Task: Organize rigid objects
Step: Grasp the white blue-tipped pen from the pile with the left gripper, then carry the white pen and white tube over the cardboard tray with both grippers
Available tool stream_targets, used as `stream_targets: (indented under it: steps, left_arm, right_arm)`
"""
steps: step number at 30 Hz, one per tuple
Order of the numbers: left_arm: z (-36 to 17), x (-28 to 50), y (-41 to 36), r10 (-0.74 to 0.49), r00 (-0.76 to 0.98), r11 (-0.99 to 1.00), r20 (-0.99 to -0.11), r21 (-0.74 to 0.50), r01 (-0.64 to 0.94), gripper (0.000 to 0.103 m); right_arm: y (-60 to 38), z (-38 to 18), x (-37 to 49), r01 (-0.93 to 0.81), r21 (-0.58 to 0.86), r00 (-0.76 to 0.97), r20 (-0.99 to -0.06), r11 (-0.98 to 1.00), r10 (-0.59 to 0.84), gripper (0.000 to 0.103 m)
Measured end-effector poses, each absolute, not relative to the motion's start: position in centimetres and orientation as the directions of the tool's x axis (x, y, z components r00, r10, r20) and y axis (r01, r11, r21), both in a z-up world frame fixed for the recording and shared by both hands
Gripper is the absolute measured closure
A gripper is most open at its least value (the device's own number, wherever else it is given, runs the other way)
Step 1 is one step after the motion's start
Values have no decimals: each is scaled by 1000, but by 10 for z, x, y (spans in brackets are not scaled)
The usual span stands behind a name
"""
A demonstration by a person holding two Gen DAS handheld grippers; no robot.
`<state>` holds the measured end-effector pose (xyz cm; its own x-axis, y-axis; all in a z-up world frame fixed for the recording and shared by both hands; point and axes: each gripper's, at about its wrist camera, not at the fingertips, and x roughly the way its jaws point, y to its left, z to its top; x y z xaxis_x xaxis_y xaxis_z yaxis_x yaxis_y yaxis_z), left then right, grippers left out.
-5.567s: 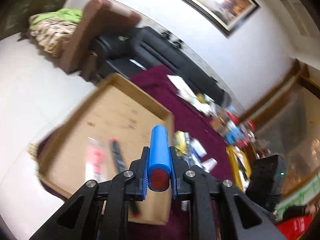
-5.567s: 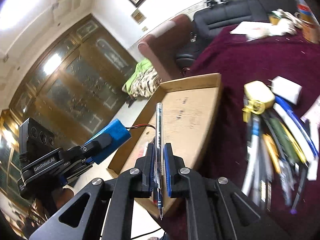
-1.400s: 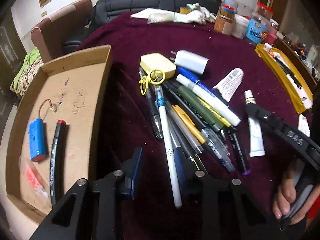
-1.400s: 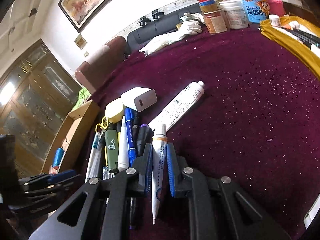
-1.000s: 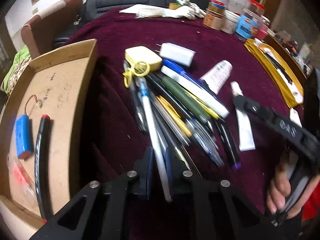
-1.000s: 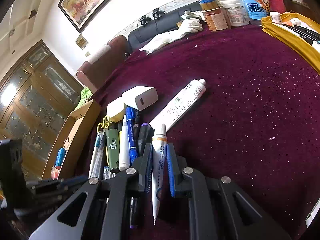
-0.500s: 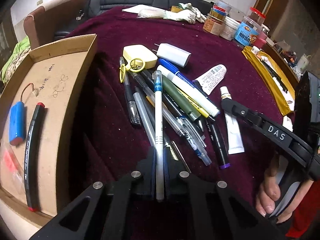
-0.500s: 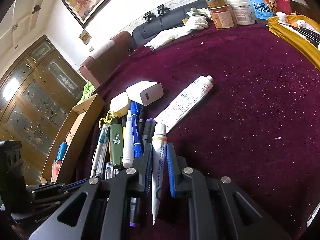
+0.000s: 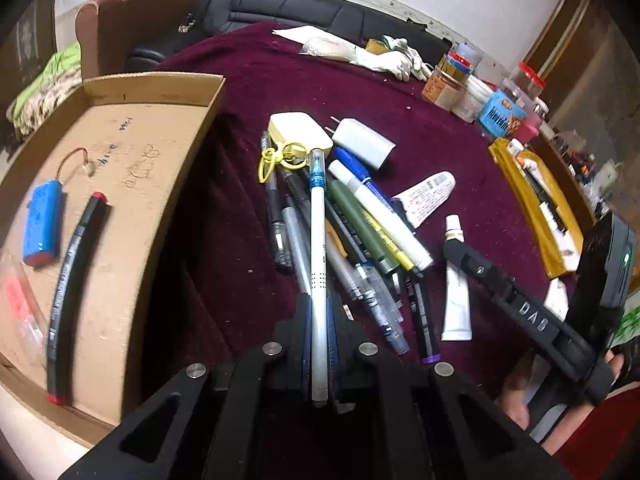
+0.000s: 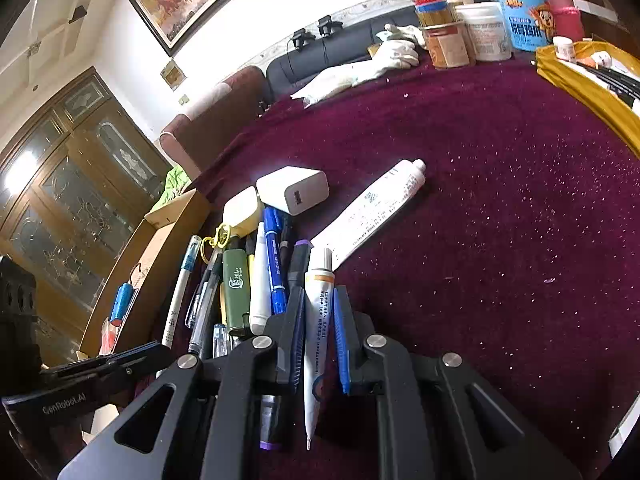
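My left gripper (image 9: 319, 312) is shut on a white pen with a blue cap (image 9: 318, 236), held over a pile of pens and markers (image 9: 360, 232) on the maroon tablecloth. A cardboard tray (image 9: 132, 200) at the left holds a blue battery (image 9: 40, 224) and a black marker (image 9: 76, 264). My right gripper (image 10: 318, 312) has its jaws around a small white tube (image 10: 318, 320) lying on the cloth, with a narrow gap on each side. The same tube (image 9: 454, 280) shows in the left wrist view under the right gripper's finger (image 9: 500, 288).
A yellow case with keyring (image 9: 298, 132), a white charger (image 9: 364, 142) and a larger white tube (image 9: 426, 196) lie beside the pile. Jars and tubs (image 10: 480, 28) stand at the far edge. A yellow tray (image 9: 532, 208) sits at the right.
My left gripper closed on the white pen and lifted it off the pile. My right gripper stays around the small tube, its jaws slightly wider than before.
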<state>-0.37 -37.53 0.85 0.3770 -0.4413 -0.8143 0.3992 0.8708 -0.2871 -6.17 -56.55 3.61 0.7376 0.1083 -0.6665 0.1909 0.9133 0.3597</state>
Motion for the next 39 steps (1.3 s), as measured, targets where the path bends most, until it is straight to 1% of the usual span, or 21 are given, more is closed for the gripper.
stream_targets:
  steps: [10,13,19,21,24,31,36,39]
  left_arm:
    - [6,-1,-381,-451,383,872,-806,-308,380,97]
    - [3,1,-386,-431,374,878,-821,-285,386,97]
    - [7,3,-384,-435,376,879,-818,-295,375,97]
    - [6,3,-384,-425,384,883,-820,-282,375,97]
    - [1,6,-384,-429,366,883,-826,-299,361,97]
    - [8,-1,-377,-431,381,882,-818,-293,368,97]
    - [9,0,-363,-456,360,875,-814,-338,345,97]
    - [18,-6,-352,-479,371,865,-795,-358,351,97]
  right_arm:
    - [-564,38,-64,190,348,743,-662,918,97,89]
    - [-565,38,-64,193,348,741,-665,917,96,89]
    - [-560,39,-64,173,336,740,-664,926,102,89]
    - [-561,40,-65,177,339,747,-657,924,98,89]
    - [-565,40,-66,188,355,751,-652,916,99,89]
    - [-565,41,-67,173,360,760,-641,917,109,90]
    - [-565,41,-66,153,376,759,-637,914,135,90]
    - [-567,43,-68,145,399,774,-616,905,148,90]
